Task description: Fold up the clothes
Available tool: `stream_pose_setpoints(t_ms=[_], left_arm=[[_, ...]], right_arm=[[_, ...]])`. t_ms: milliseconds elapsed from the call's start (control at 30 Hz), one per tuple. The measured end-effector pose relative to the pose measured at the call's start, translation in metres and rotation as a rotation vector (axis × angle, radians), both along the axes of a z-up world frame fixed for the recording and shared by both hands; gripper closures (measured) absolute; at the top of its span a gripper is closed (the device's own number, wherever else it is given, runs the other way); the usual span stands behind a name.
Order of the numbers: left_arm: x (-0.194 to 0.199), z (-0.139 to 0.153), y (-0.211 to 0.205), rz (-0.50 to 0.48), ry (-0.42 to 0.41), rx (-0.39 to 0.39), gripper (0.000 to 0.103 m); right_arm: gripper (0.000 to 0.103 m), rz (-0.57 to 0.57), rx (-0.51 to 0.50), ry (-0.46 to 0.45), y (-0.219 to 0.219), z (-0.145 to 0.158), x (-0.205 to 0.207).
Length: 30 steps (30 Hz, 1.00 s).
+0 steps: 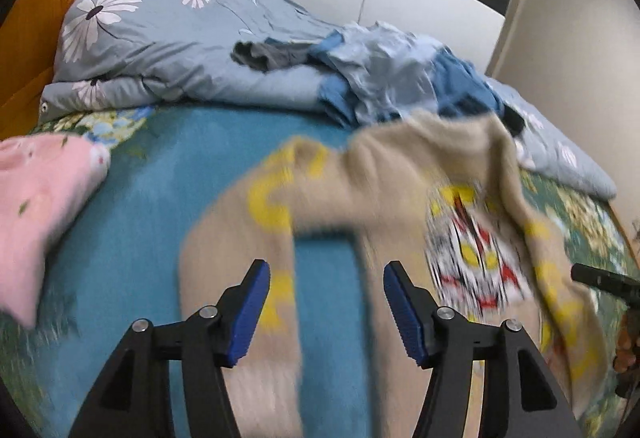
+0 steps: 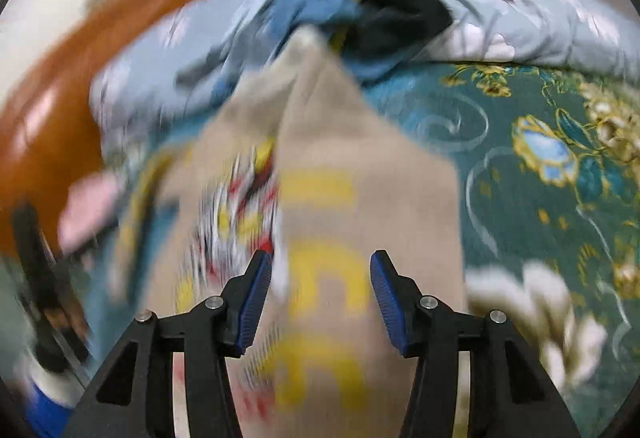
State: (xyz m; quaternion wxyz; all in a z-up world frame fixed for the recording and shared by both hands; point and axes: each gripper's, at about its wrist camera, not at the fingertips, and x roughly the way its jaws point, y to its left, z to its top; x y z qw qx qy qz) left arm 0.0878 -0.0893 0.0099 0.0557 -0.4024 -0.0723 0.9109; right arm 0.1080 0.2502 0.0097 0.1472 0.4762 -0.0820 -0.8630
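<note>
Spreading beige trousers [image 1: 328, 189] on the bed [image 1: 160, 197] for folding.

Both the left gripper [image 1: 326, 312] and the right gripper [image 2: 321, 300] hang over the cloth with jaws spread and nothing between them, likely so the garment can lie flat before a fold. It rests mid-bed, clear of the pink garment [image 1: 40, 205] toward the bed's left edge, its far end touching the blue clothes pile [image 1: 392, 85] on the quilt [image 1: 160, 37]. Its long axis seems to run from the near edge toward the quilt; blur hides the exact lie.
</note>
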Motion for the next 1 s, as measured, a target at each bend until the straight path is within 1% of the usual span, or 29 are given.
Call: stream_pose_setpoints(t_ms=[67, 133, 200, 300, 433, 467, 500, 567, 600, 633, 667, 733, 833, 1000], left_arm=[[0.015, -0.005, 0.009, 0.000, 0.005, -0.008, 0.040], [0.028, -0.009, 0.020, -0.008, 0.005, -0.023, 0.039], [0.038, -0.012, 0.030, -0.026, 0.002, -0.038, 0.039], [0.049, -0.015, 0.039, -0.035, 0.001, -0.051, 0.039], [0.056, -0.017, 0.037, -0.016, -0.004, -0.034, 0.038], [0.057, -0.018, 0.036, -0.009, -0.004, -0.034, 0.038], [0.057, -0.018, 0.034, -0.003, -0.005, -0.035, 0.038], [0.058, -0.018, 0.031, 0.007, -0.005, -0.033, 0.038], [0.059, -0.019, 0.029, 0.012, -0.004, -0.032, 0.038], [0.060, -0.019, 0.027, 0.017, -0.004, -0.031, 0.038], [0.060, -0.019, 0.025, 0.021, -0.003, -0.029, 0.038], [0.060, -0.019, 0.021, 0.027, 0.000, -0.026, 0.038], [0.061, -0.018, 0.016, 0.035, 0.007, -0.023, 0.038], [0.060, -0.017, 0.007, 0.043, 0.015, -0.006, 0.038]], right_arm=[[0.050, 0.057, 0.092, 0.004, -0.015, -0.007, 0.025], [0.050, 0.085, 0.144, 0.000, -0.022, -0.015, 0.040], [0.049, 0.101, 0.208, 0.015, -0.028, -0.020, 0.051], [0.049, 0.116, 0.294, 0.036, -0.035, -0.025, 0.057], [0.050, 0.118, 0.382, 0.052, -0.044, -0.031, 0.059], [0.052, 0.116, 0.398, 0.055, -0.046, -0.032, 0.060], [0.057, 0.110, 0.407, 0.057, -0.047, -0.033, 0.060], [0.069, 0.088, 0.397, 0.051, -0.042, -0.032, 0.058], [0.081, 0.077, 0.380, 0.046, -0.037, -0.030, 0.057], [0.090, 0.066, 0.348, 0.040, -0.030, -0.027, 0.055], [0.093, 0.055, 0.310, 0.033, -0.022, -0.023, 0.054], [0.095, 0.026, 0.246, 0.029, -0.006, -0.013, 0.052], [0.095, -0.050, 0.203, 0.064, 0.030, 0.012, 0.047], [0.095, -0.246, 0.229, 0.141, 0.099, 0.056, 0.030]])
